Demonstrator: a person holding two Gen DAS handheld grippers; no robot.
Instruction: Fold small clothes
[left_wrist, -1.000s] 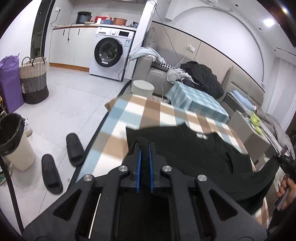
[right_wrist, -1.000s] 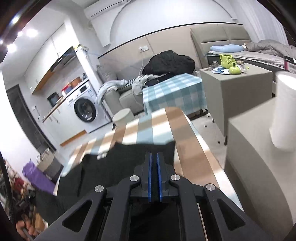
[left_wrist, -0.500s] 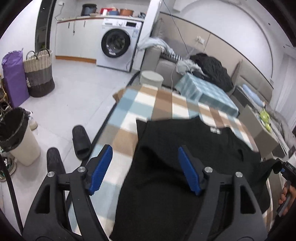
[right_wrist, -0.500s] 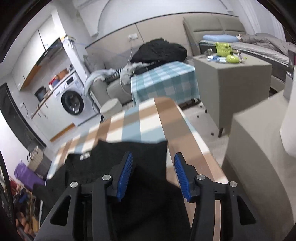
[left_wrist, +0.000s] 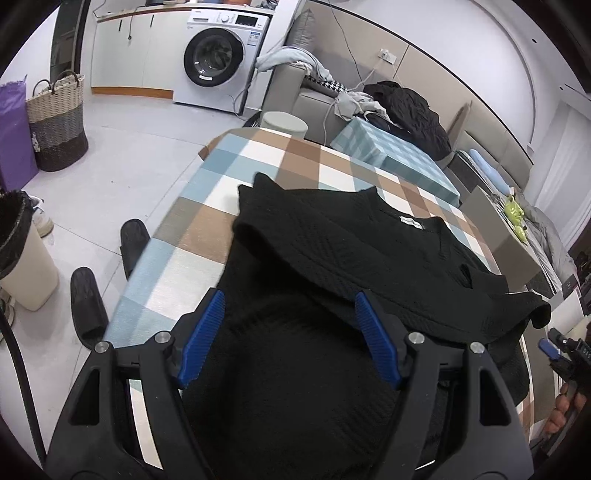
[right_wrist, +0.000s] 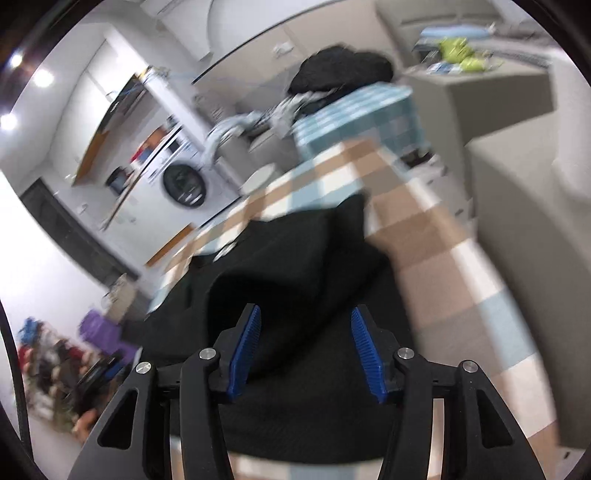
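Left gripper (left_wrist: 290, 338): jaws spread wide, empty, over the black garment (left_wrist: 369, 258) lying folded on the checked table (left_wrist: 266, 162). Left of it: slippers (left_wrist: 88, 306), bin (left_wrist: 22, 251), basket (left_wrist: 57, 125). Right gripper (right_wrist: 306, 349): jaws apart, empty, garment beneath; view motion-blurred, background indistinct.
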